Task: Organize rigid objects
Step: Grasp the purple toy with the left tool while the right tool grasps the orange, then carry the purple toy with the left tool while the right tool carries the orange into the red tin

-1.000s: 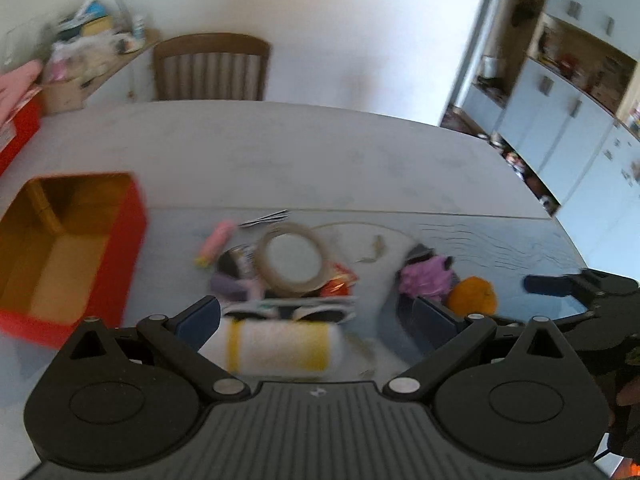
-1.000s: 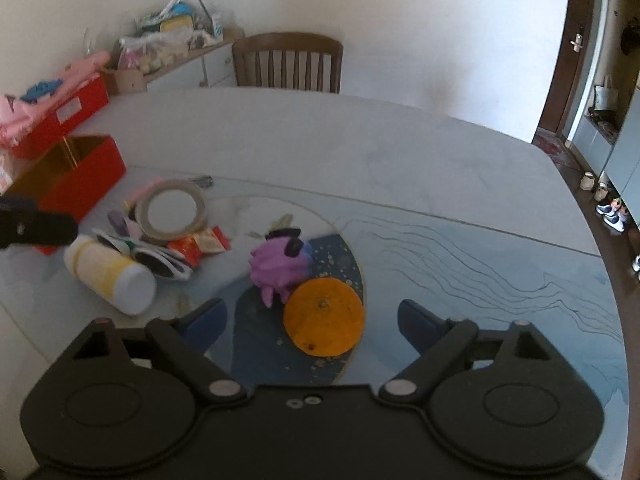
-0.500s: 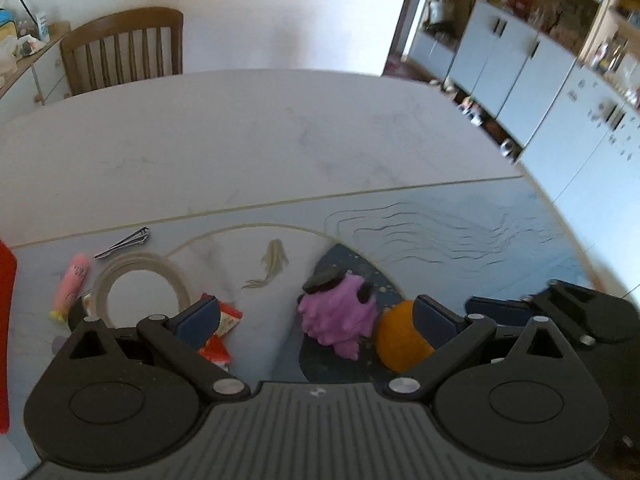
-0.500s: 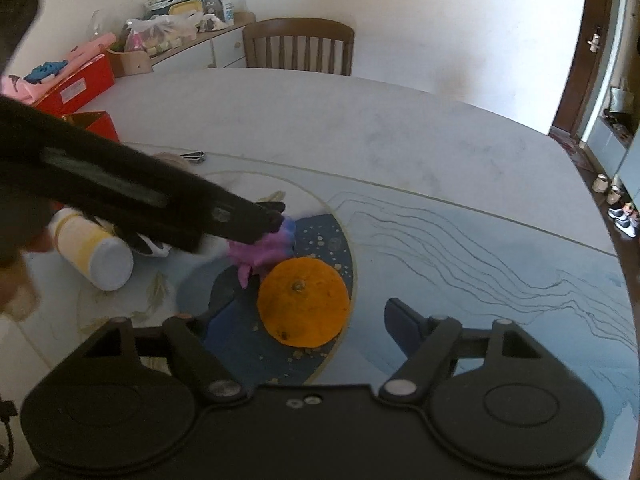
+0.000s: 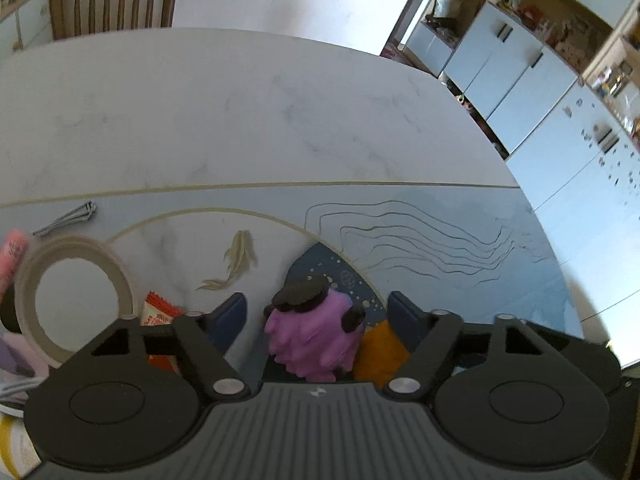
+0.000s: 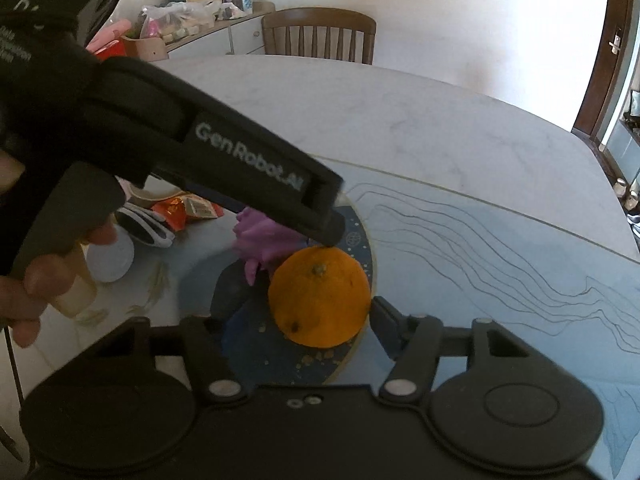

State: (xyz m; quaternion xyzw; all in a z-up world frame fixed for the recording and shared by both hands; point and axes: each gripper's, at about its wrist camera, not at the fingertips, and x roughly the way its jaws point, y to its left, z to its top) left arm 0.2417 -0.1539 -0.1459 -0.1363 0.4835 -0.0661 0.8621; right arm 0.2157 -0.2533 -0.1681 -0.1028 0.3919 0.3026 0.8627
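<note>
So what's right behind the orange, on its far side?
Behind the orange sits the purple spiky toy, its top covered by the left gripper. Whether the two touch is hidden.

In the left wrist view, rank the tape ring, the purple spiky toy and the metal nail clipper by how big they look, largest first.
1. tape ring, partly cut off at the left edge
2. purple spiky toy, close behind; it sits nearer the camera and is partly hidden by the gripper body, so these two are unsure
3. metal nail clipper, clearly smallest
</note>
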